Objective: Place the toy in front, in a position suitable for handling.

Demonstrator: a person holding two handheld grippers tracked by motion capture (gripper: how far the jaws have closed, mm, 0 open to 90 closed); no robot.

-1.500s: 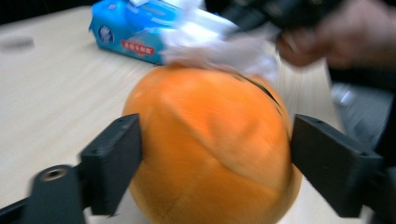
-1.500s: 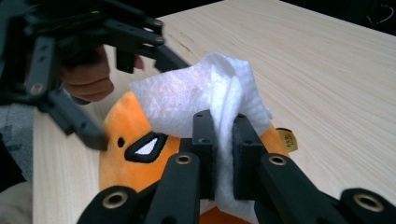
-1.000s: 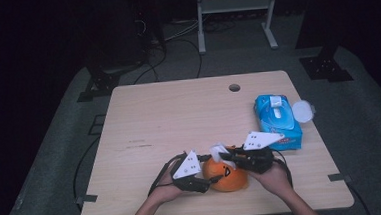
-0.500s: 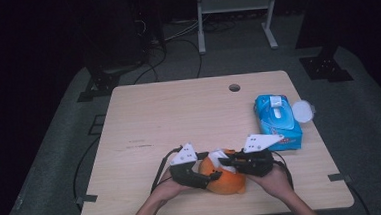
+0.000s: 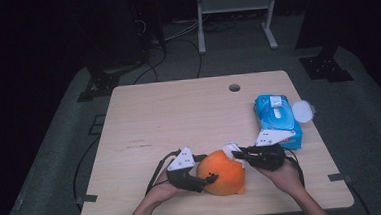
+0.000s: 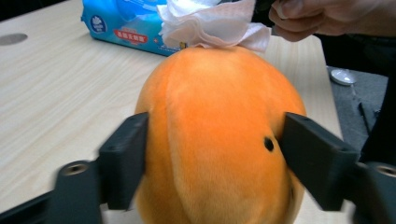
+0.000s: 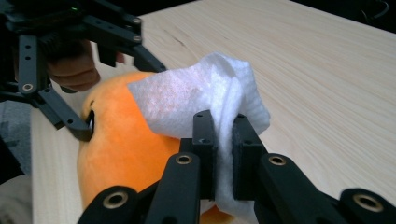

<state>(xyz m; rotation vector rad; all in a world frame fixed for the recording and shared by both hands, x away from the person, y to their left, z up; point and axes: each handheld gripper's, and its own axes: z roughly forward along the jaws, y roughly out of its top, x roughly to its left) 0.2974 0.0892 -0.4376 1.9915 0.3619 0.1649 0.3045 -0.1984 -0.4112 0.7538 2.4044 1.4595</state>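
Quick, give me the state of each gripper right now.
Left gripper: jaws have just been opening, pads still against the sides of the orange plush toy.
Right gripper: shut on the white wipe, resting on the toy.

A pale wooden table stands on grey floor; behind, a white metal stand and dark cables sit in gloom.

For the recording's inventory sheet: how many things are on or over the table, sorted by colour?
Orange: 1, the plush toy
White: 1, the wipe over the toy
Blue: 1, the wipes pack
Black: 2, the left gripper and the right gripper
Total: 5
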